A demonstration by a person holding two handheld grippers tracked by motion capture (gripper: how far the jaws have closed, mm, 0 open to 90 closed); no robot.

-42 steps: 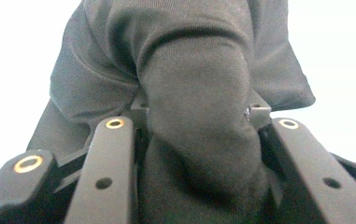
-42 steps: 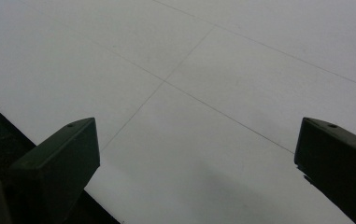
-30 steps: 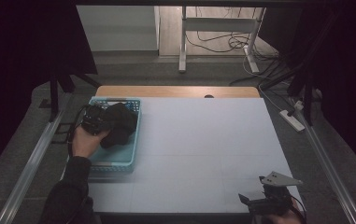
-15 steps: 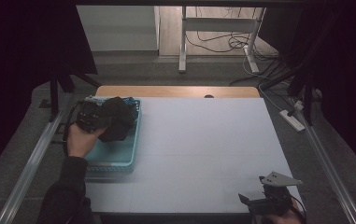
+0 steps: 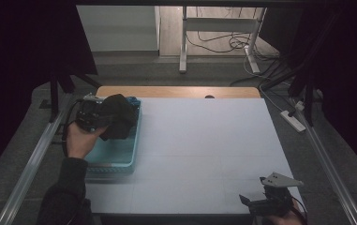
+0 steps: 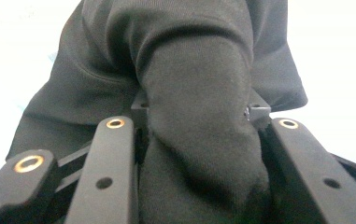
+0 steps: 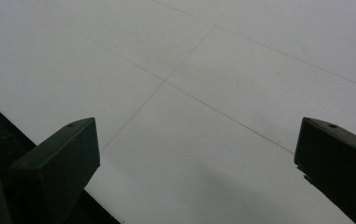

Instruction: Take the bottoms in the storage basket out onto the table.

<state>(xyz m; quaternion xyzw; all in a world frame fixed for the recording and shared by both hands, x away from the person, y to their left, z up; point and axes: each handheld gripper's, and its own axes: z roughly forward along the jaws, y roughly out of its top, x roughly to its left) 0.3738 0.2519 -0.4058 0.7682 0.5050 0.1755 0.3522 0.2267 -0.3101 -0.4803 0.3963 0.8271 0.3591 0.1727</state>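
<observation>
The cloth [image 5: 117, 116] at the upper left of the high view is plain black, with no print; in the left gripper view it [image 6: 199, 116] reads as a matte charcoal black; the basket [image 5: 115, 157] under it is pale turquoise; the counter [image 5: 204, 140] is flat white, ruled by faint grey lines into large squares, with a light wooden strip along its far edge; the left claw [image 6: 194, 140] is black with brass-coloured rivets; the right claw [image 5: 256, 202] at lower right is black under a grey plate.

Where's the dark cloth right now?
In the high view the dark cloth hangs at table left, over the teal basket, clamped in the left tongs.
</observation>
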